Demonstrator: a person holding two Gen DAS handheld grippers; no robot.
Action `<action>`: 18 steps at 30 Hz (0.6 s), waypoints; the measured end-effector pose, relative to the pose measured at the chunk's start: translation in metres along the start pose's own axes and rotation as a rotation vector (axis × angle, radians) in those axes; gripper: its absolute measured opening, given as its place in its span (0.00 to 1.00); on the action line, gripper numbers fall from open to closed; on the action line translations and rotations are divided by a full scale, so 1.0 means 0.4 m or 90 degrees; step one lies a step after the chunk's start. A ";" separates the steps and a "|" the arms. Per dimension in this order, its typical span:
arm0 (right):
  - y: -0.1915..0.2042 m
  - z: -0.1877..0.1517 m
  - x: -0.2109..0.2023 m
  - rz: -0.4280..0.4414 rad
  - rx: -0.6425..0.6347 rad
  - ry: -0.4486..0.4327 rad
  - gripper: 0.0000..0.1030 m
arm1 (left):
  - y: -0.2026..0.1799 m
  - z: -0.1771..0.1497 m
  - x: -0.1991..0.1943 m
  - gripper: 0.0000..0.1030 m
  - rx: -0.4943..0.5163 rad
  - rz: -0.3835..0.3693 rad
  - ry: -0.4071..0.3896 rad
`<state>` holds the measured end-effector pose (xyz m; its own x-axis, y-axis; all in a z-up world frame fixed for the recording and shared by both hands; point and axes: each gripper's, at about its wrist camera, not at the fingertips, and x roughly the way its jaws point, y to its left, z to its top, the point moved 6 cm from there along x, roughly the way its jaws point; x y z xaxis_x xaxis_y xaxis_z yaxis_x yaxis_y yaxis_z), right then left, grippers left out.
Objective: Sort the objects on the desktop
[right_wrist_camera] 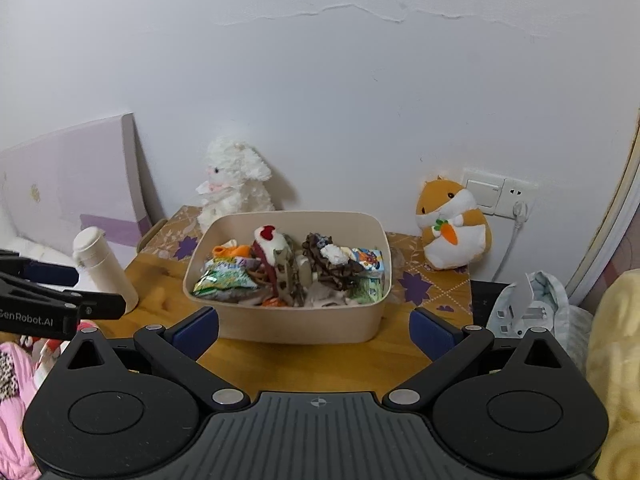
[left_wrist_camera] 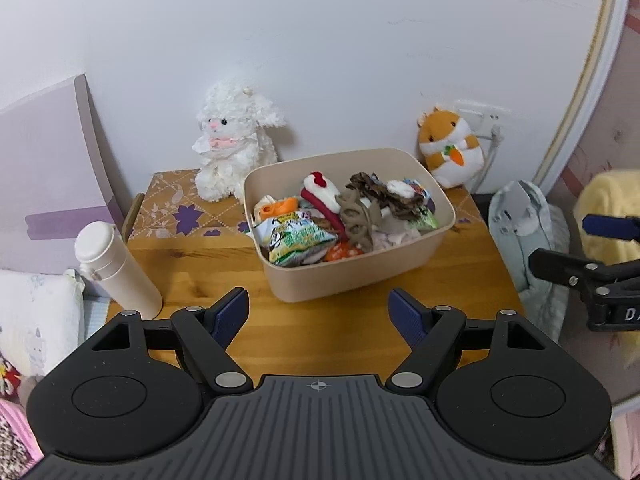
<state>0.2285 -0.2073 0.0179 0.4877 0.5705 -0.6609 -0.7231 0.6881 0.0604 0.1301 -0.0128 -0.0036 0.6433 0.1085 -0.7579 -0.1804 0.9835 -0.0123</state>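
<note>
Over the near table edge, left gripper (left_wrist_camera: 318, 316) and right gripper (right_wrist_camera: 314, 330) are hanging wide apart, gripping nothing | beige bin (left_wrist_camera: 360, 272) is sitting mid-table (left_wrist_camera: 328, 332), already crammed, likely the sorting target | snack packet (left_wrist_camera: 296, 236) and hair claw (left_wrist_camera: 356, 220) are burying lower items | person's hands are staying out of frame

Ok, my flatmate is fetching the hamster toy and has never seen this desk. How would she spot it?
Find the wooden table against the white wall. Behind the beige bin's right corner, by the wall socket, sits the hamster plush. Unlike the all-white bunny plush, it is orange-and-white and holds a carrot.
</note>
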 end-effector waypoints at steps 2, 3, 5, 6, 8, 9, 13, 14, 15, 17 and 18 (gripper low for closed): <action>0.004 -0.017 -0.028 0.000 -0.005 0.002 1.00 | 0.001 -0.017 -0.026 0.76 0.010 0.000 0.001; 0.004 -0.026 -0.040 -0.002 -0.007 0.003 1.00 | 0.003 -0.024 -0.038 0.76 0.012 -0.001 0.001; 0.006 -0.045 -0.064 -0.006 -0.008 0.008 1.00 | 0.006 -0.037 -0.061 0.76 0.013 -0.005 0.001; 0.007 -0.054 -0.074 -0.008 -0.007 0.012 1.00 | 0.007 -0.044 -0.073 0.76 0.013 -0.008 0.002; 0.009 -0.073 -0.092 -0.009 -0.003 0.021 1.00 | 0.005 -0.054 -0.091 0.76 0.017 -0.007 0.003; 0.012 -0.082 -0.102 -0.009 -0.003 0.023 1.00 | 0.003 -0.060 -0.101 0.76 0.020 -0.007 0.003; 0.023 -0.105 -0.141 -0.014 -0.018 0.026 1.00 | -0.002 -0.083 -0.134 0.76 0.021 -0.016 0.009; 0.025 -0.109 -0.150 -0.015 -0.018 0.025 1.00 | -0.003 -0.089 -0.141 0.76 0.023 -0.017 0.012; 0.028 -0.112 -0.159 -0.015 -0.017 0.024 1.00 | -0.004 -0.095 -0.149 0.76 0.025 -0.018 0.014; 0.033 -0.118 -0.177 -0.012 -0.015 0.024 1.00 | -0.005 -0.104 -0.164 0.76 0.027 -0.019 0.018; 0.037 -0.121 -0.183 -0.012 -0.015 0.024 1.00 | -0.006 -0.109 -0.170 0.76 0.028 -0.020 0.019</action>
<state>0.1585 -0.2608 0.0310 0.4826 0.5397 -0.6898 -0.7253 0.6877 0.0306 0.0545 -0.0289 0.0194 0.6249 0.0741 -0.7772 -0.1280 0.9917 -0.0083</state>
